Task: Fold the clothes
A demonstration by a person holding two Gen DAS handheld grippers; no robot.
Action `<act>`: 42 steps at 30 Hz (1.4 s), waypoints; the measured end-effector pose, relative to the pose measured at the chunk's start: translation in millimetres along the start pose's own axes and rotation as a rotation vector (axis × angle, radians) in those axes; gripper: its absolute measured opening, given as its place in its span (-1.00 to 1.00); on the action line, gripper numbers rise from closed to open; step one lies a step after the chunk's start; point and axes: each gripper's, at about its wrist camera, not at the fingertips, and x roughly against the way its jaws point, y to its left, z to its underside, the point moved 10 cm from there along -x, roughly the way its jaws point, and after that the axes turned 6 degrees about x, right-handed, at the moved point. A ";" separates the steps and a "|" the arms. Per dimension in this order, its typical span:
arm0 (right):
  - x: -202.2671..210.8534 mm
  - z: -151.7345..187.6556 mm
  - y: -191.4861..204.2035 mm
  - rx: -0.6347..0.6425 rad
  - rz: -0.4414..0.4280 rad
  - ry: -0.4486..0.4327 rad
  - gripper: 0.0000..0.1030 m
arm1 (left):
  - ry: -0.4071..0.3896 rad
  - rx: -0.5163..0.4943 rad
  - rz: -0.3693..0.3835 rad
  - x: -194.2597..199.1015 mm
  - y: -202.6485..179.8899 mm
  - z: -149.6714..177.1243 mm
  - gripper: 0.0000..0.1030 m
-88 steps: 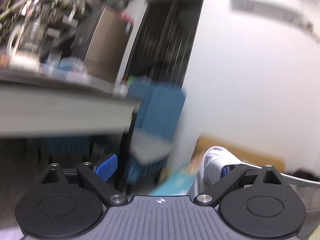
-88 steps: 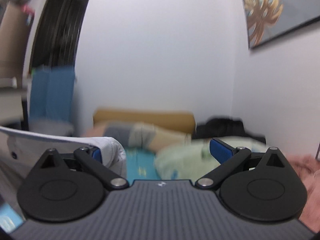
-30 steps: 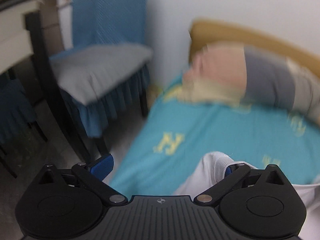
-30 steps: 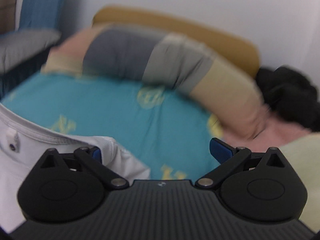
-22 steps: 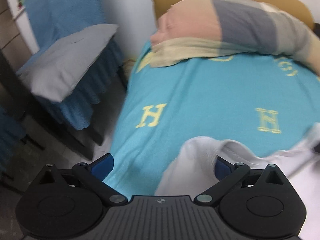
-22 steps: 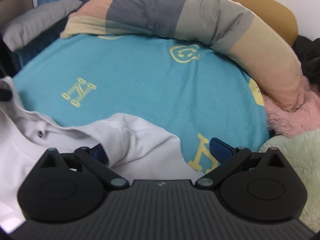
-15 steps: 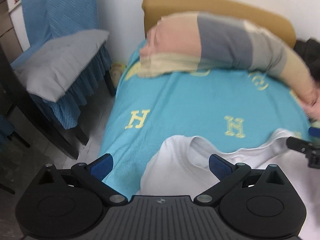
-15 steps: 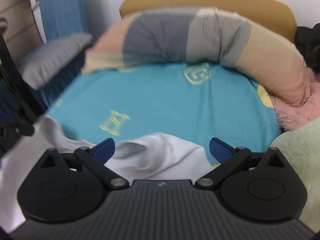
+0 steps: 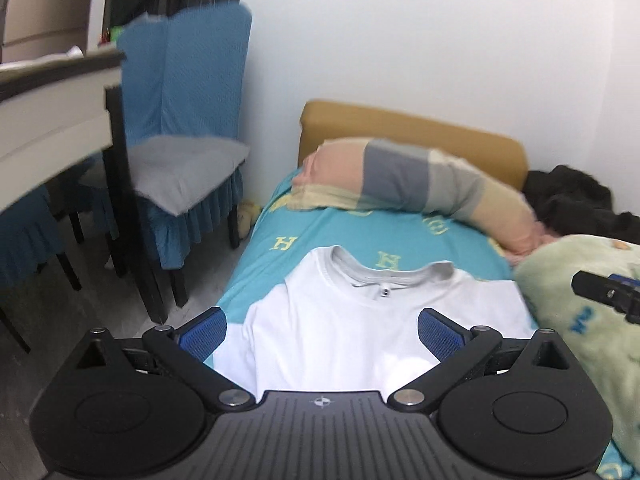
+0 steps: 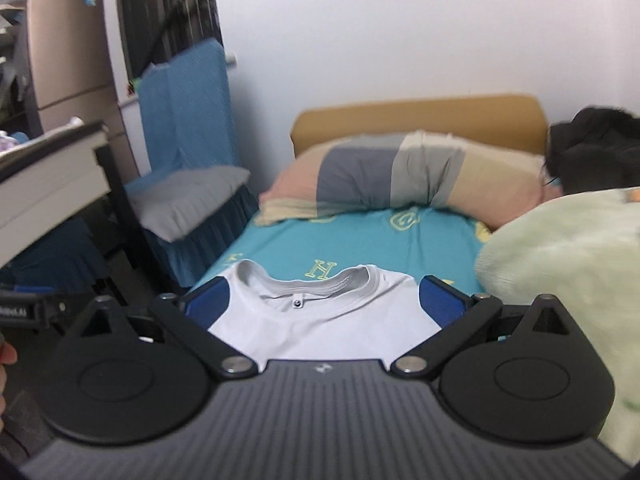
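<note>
- White T-shirt [image 9: 352, 320] lies spread flat on the turquoise sheet [image 9: 320, 236] of the bed, collar [image 9: 390, 272] toward the pillow end, small tag or button just under the neckline. Shoulders flat; lower part hidden behind the tool bodies.
- Left gripper [image 9: 320, 326]: blue pads [image 9: 202, 330] spread wide apart, nothing between them. It hangs above the shirt's chest; no contact visible.
- Right gripper [image 10: 326, 300]: likewise wide open, empty, pads [image 10: 442, 300] flanking the collar [image 10: 316, 280] of the T-shirt [image 10: 324, 328] in its view. Its tip also shows at the right edge of the left view [image 9: 608, 294], over the green blanket.
- Sheet carries yellow letter motifs; one "H" sits just beyond the collar.
- Long striped bolster pillow [image 9: 416, 184] (peach, grey, beige) lies across the head of the bed, against a tan headboard [image 9: 412, 132].
- Pale green fluffy blanket [image 10: 568, 264] heaped on the bed's right side, touching the shirt's right shoulder edge.
- Dark clothing pile [image 9: 576, 204] in the far right corner.
- Left of the bed: chair with blue cover [image 9: 188, 92] and grey cushion [image 9: 180, 176]; a desk edge [image 9: 52, 120] nearer still.
</note>
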 end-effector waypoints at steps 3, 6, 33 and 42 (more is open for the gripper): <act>52.5 7.8 9.8 0.023 0.001 -0.040 1.00 | -0.021 0.031 0.016 35.0 -7.0 21.1 1.00; 96.7 26.4 19.9 0.017 0.017 -0.040 1.00 | -0.003 0.070 0.027 55.4 -6.2 45.9 1.00; 30.9 139.6 -7.9 -0.333 -0.069 0.098 1.00 | 0.093 0.433 -0.271 -152.8 123.0 83.7 0.41; 28.3 139.2 -29.7 -0.450 -0.084 0.097 1.00 | 0.001 0.034 -0.329 -156.1 42.5 51.1 -0.88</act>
